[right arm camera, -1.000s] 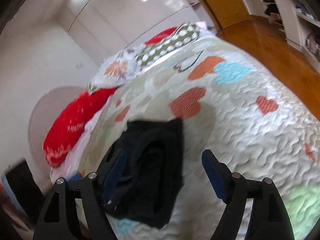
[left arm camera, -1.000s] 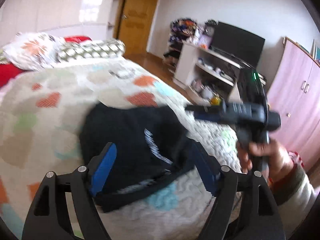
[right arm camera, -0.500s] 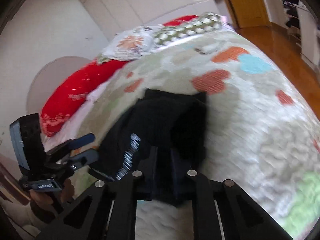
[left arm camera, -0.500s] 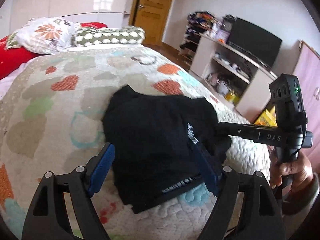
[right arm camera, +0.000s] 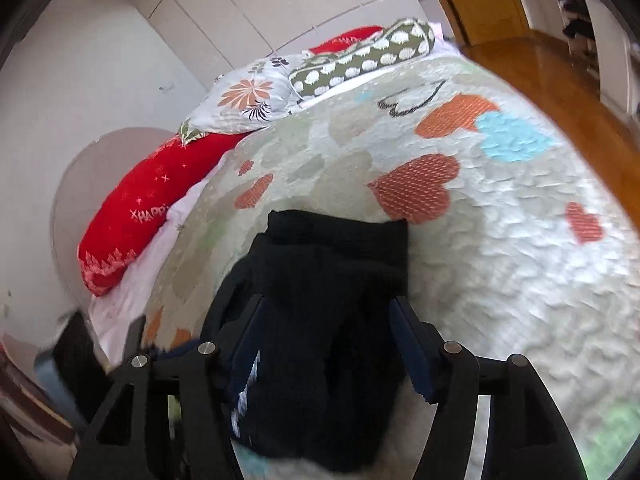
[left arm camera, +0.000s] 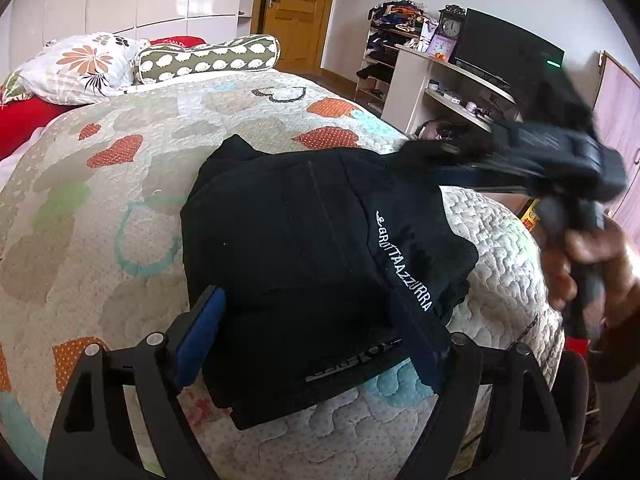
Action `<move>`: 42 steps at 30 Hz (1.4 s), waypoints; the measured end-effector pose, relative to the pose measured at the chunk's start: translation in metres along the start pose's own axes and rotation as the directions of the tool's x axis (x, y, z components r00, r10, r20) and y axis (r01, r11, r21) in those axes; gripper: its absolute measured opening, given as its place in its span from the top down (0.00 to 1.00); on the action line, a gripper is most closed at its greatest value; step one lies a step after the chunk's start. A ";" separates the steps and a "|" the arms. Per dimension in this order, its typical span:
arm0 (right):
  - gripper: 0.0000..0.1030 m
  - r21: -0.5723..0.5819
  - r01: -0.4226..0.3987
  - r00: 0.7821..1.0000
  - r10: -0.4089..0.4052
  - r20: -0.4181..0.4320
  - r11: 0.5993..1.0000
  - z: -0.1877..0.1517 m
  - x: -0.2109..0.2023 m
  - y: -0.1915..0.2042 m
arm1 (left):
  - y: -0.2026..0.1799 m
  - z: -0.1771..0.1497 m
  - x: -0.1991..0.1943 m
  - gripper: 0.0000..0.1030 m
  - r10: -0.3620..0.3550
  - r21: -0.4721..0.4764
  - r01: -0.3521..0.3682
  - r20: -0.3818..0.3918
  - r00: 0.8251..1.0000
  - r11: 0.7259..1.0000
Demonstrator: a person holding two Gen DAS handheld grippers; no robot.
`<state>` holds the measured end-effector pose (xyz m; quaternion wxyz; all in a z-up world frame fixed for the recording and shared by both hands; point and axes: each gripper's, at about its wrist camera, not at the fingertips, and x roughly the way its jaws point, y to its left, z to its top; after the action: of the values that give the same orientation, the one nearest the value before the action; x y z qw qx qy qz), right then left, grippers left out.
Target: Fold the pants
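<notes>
Black pants (left arm camera: 304, 240) folded into a compact stack on the quilted bedspread (left arm camera: 100, 200), near the foot corner of the bed, white lettering running along one edge. Layered thick, edges roughly squared, so probably close to done, with only tidying or a last tuck left. Likely laid on the flat, roomy quilt for support under each fold.

Left tool (left arm camera: 308, 340) spread wide, blue pads either side of the stack's near end, gripping nothing; straddling the bundle rather than pinching it, perhaps to press or square it. Contact with the cloth not certain.

Right tool (right arm camera: 326, 344) likewise parted, pads flanking the pants from the other side, nothing clamped between them. Blurred in the left view, reaching over the far corner of the stack from the right hand (left arm camera: 588, 264).

Farther out: floral pillow (left arm camera: 80, 66), spotted bolster (left arm camera: 208, 60), red cushion (right arm camera: 152, 196) at the head; shelves and dark screen (left arm camera: 508, 50) beyond the bed.
</notes>
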<state>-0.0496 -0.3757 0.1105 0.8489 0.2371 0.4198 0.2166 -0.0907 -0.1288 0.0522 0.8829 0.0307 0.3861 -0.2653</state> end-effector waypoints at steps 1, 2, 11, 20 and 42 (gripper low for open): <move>0.63 0.019 -0.014 1.000 0.014 -0.017 1.000 0.003 0.012 -0.004 | -0.001 -0.001 0.001 0.18 0.004 -0.001 -0.004 0.002 1.000 1.000; 0.74 0.034 -0.038 0.999 0.039 -0.024 0.999 0.006 0.023 -0.006 | -0.001 -0.002 0.001 0.17 0.006 -0.001 -0.006 0.005 1.000 1.000; 0.94 -0.142 0.059 0.993 -0.043 0.111 0.988 0.023 -0.008 0.026 | -0.003 0.012 0.007 0.17 -0.016 -0.034 0.017 0.023 1.000 0.999; 0.78 0.004 0.051 0.998 -0.051 0.046 0.999 -0.013 -0.017 -0.020 | -0.012 0.003 -0.002 0.16 0.009 0.088 -0.009 -0.005 1.000 0.996; 0.83 -0.121 0.064 0.995 -0.072 -0.067 0.991 -0.075 -0.028 0.010 | 0.074 0.079 0.085 0.16 0.195 -0.084 -0.207 -0.129 0.972 0.975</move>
<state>-0.1277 -0.3668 0.0932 0.8529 0.1637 0.4439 0.2206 0.0458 -0.1238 0.0370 0.8809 0.0429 0.4456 -0.1533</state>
